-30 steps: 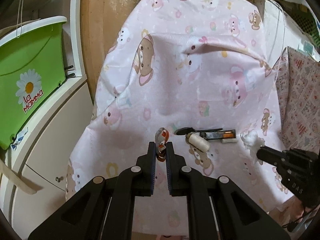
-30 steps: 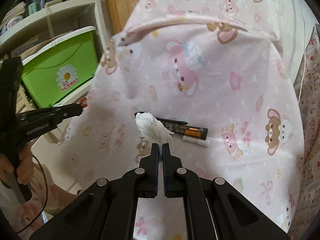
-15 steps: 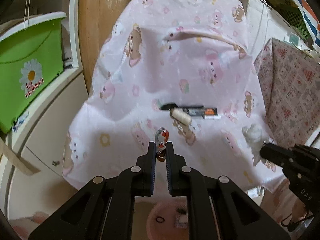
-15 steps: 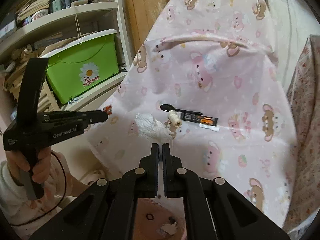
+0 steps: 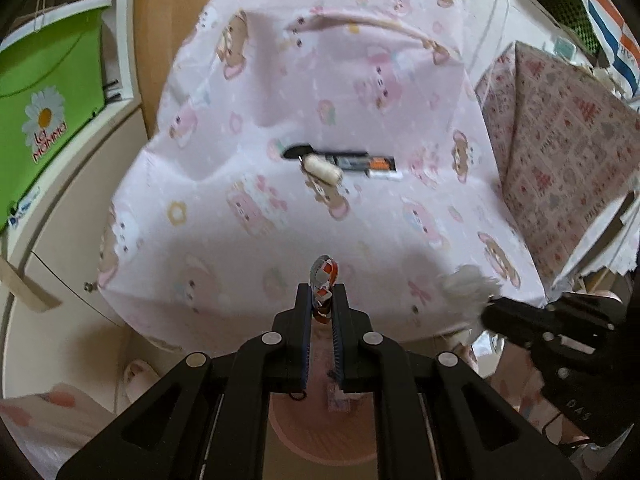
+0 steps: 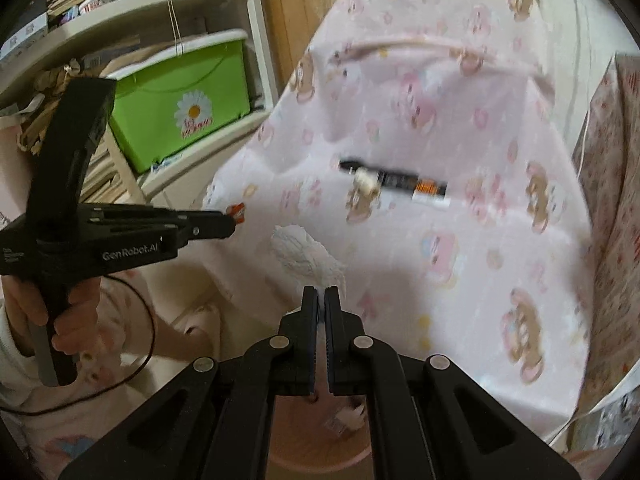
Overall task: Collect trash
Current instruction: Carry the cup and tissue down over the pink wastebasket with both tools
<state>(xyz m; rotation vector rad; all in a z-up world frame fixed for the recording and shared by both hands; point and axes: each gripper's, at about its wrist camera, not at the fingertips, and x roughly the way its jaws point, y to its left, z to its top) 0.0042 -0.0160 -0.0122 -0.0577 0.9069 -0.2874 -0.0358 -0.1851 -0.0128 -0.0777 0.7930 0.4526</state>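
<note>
Trash here is light and soft: the left claw (image 5: 320, 300) is clamped on a crumpled red-and-white wrapper (image 5: 323, 276), thin and crinkly, best pinched across its folded middle; the right claw (image 6: 320, 300) is closed on a wad of white tissue (image 6: 306, 254), fluffy, easily torn, held by one edge. Both hang above the pink bin (image 5: 320, 432) below the cloth-covered counter (image 5: 280, 208). Readable writing: "GenRobot.AI" on the left tool, "La Mamma" on the green box (image 6: 180, 108) beyond the bin.

Soft indoor light, motion blur, fisheye-warped edges.
</note>
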